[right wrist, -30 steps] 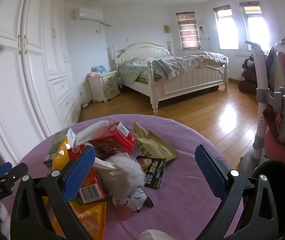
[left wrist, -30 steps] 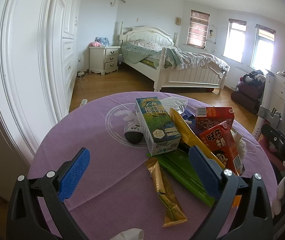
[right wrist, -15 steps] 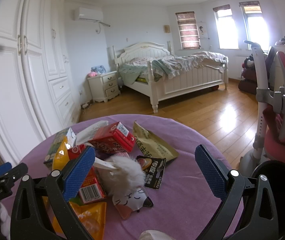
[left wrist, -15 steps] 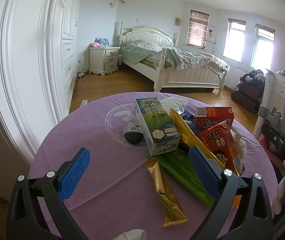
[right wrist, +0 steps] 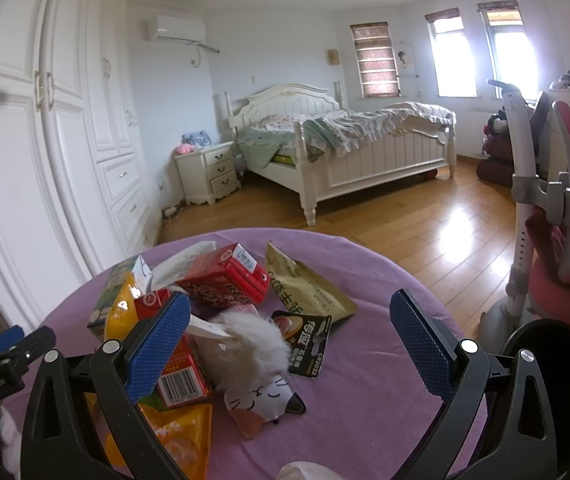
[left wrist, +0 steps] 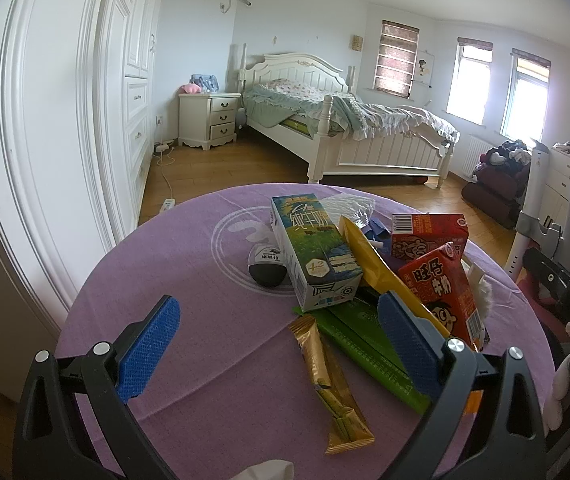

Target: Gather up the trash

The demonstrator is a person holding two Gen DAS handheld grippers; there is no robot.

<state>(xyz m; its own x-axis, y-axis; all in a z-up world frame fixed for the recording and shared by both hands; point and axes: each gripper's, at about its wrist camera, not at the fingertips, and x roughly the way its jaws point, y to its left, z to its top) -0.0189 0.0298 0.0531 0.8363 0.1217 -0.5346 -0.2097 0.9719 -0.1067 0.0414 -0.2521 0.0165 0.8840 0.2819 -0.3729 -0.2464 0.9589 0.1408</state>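
Trash lies heaped on round table under purple cloth (left wrist: 189, 352), mostly toward its right half as the left wrist view shows it. Heap contents: green-and-white milk carton (left wrist: 315, 252) on its side, two red drink cartons (left wrist: 441, 284) leaning together, long yellow wrapper (left wrist: 381, 268) propped across them, flat green packet (left wrist: 369, 348) underneath, gold stick sachet (left wrist: 331, 380) lying apart on bare cloth nearest the camera. Small black pod (left wrist: 267, 266) sits just beside the milk carton.

Right wrist view adds olive-tan foil pouch (right wrist: 305, 288), small black sachet (right wrist: 309, 338), and a fluffy white cat-face pouch (right wrist: 259, 364), probably not trash.

Left gripper (left wrist: 279, 348): jaws spread wide, nothing held, hovering above the cloth with the gold sachet between its fingers' line. Right gripper (right wrist: 289, 340): jaws equally wide, empty, straddling the cat pouch and black sachet.

Dark round bin (right wrist: 553, 392) sits low at right, off the table edge; likely the drop point. Judgement: nothing collected yet; loose gold sachet looks the easiest first pick.
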